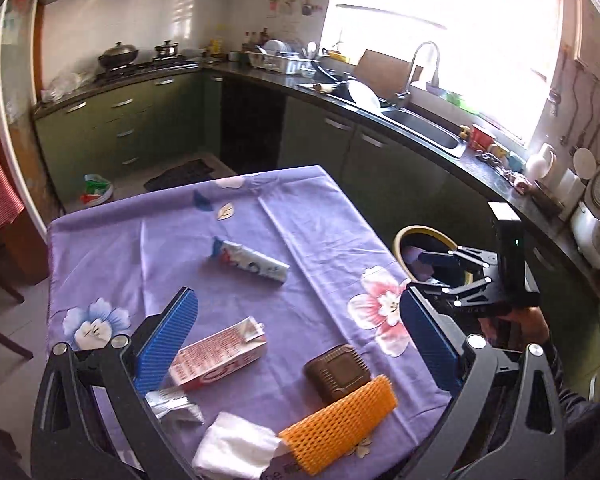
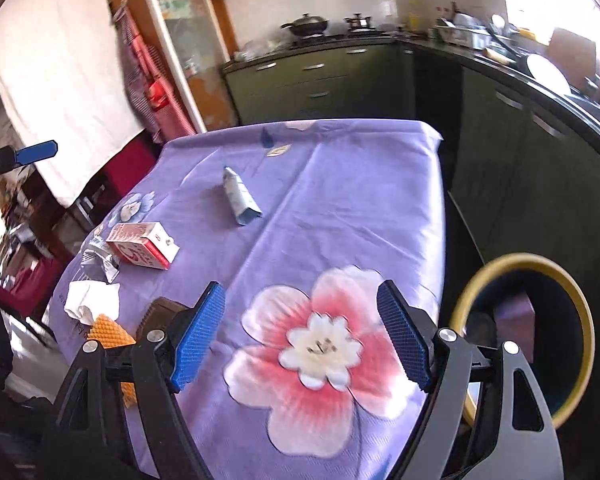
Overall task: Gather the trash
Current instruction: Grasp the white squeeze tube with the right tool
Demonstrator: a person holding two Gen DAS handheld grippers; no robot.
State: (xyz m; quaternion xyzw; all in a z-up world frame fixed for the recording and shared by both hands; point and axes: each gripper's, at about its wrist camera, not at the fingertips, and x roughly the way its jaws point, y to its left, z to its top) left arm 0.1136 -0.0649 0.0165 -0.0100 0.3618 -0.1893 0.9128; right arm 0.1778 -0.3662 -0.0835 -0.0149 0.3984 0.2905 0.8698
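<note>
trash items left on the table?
6: blue-white carton mid-table; red-white carton, foil wrapper, tissue, orange foam net and brown tray along the near edge. More may be hidden.

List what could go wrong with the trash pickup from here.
1. The bin stands off the table's edge; anything released early may land on the floor.
2. The tissue, orange foam net and brown tray crowd together, so the open left gripper might knock a neighbour off the near edge.
3. The loose cloth could bunch under the open right gripper.
</note>
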